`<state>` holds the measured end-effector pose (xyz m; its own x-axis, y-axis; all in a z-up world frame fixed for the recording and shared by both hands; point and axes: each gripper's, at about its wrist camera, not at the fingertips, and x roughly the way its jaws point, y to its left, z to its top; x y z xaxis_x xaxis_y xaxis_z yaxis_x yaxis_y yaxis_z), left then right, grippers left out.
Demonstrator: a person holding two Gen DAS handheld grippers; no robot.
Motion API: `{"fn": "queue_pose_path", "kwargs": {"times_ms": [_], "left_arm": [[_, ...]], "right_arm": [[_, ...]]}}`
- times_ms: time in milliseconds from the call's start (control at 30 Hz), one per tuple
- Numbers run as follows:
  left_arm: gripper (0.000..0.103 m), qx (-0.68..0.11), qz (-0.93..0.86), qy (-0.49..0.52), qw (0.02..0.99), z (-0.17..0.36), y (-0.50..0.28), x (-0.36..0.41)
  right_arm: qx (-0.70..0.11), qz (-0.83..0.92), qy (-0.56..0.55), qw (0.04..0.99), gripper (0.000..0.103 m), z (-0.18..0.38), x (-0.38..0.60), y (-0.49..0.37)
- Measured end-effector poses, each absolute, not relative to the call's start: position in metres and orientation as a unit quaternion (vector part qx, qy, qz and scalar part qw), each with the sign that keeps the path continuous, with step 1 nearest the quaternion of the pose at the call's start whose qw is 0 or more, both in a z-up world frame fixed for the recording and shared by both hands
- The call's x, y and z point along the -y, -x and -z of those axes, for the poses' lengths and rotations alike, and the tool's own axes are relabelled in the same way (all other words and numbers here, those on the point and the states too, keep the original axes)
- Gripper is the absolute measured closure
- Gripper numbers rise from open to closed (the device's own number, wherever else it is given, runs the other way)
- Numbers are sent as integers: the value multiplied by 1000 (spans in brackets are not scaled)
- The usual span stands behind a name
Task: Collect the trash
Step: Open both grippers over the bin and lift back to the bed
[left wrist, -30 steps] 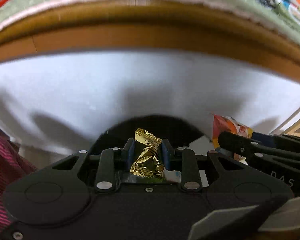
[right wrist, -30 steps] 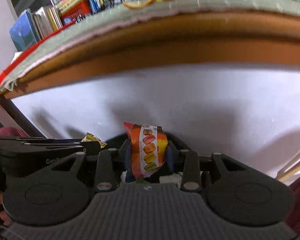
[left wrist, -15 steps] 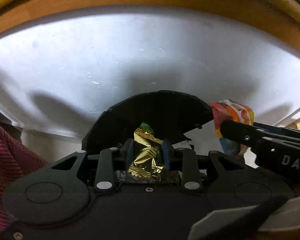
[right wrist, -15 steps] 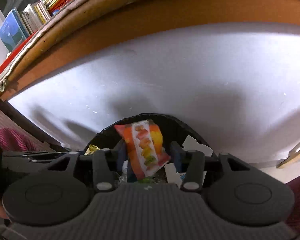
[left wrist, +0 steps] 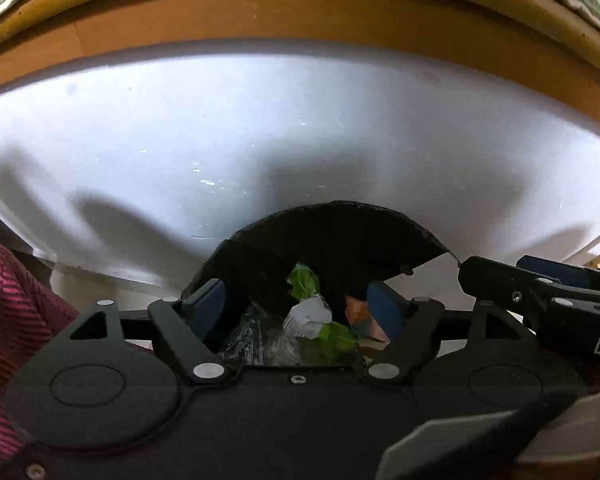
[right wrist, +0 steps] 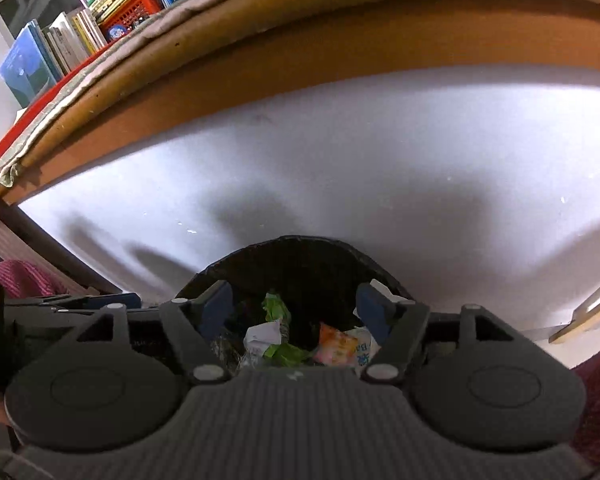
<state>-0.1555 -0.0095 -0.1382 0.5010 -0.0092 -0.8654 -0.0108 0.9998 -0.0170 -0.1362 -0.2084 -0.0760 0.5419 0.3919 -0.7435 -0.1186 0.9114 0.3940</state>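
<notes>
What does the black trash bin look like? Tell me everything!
The bin is black and round, open on top, standing on the floor against a white wall, below a wooden table edge. Only its far rim and dark inside show. Inside lie crumpled wrappers: green, white, clear and an orange one. Both open grippers hover above; neither touches it.

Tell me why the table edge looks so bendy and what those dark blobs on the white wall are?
Left wrist view: the fisheye lens bows the brown wooden table edge into an arc; soft grey shadows fall on the white wall. Right wrist view: same bending, similar shadows, and the black round trash bin is dim inside.
</notes>
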Motion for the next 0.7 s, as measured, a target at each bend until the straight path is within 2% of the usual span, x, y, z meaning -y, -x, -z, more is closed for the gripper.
{"fn": "queue_pose_path", "kwargs": {"times_ms": [267,700], "left_arm": [[23,-429,29,-1,903,78,172,0],[18,-293,66,-8,954,-37,152,-6]], "right_arm": [[-400,-176,-124,891,20,29,215,141],[-240,-181,-72,951,11,-70,237,111]]}}
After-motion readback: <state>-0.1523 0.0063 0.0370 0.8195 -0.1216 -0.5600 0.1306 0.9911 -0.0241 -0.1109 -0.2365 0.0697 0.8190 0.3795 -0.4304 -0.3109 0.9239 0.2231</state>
